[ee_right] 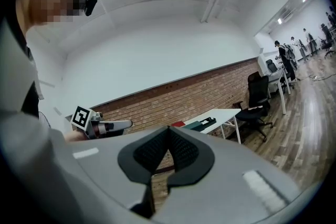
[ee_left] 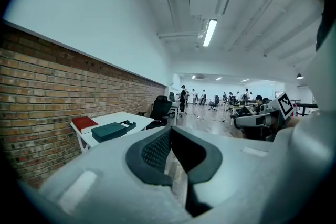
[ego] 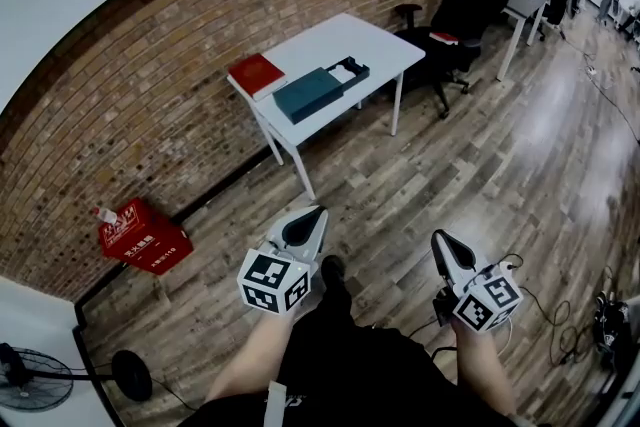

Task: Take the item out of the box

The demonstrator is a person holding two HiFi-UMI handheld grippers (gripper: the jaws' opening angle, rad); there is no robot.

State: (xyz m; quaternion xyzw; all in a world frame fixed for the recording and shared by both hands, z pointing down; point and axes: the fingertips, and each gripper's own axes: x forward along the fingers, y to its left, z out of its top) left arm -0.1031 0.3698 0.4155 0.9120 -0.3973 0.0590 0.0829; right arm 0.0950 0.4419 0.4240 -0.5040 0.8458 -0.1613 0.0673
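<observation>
No part of the task is judged done, since the box is not yet reached. The left gripper [ego: 306, 223] and the right gripper [ego: 444, 249] are held near, well apart from the one white table [ego: 375, 40] on the far side. The jaws of both are seen pressed together with nothing between them. On the table are counted one red box [ego: 257, 73], one teal box [ego: 308, 94] and one open dark tray [ego: 348, 73] just beside it. Something pale, probably the item, is seen in the tray.

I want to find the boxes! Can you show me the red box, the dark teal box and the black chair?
red box [ego: 257, 73]: head view, middle of its top.
dark teal box [ego: 308, 95]: head view, middle of its flat top.
black chair [ego: 470, 0]: head view, its backrest.
</observation>
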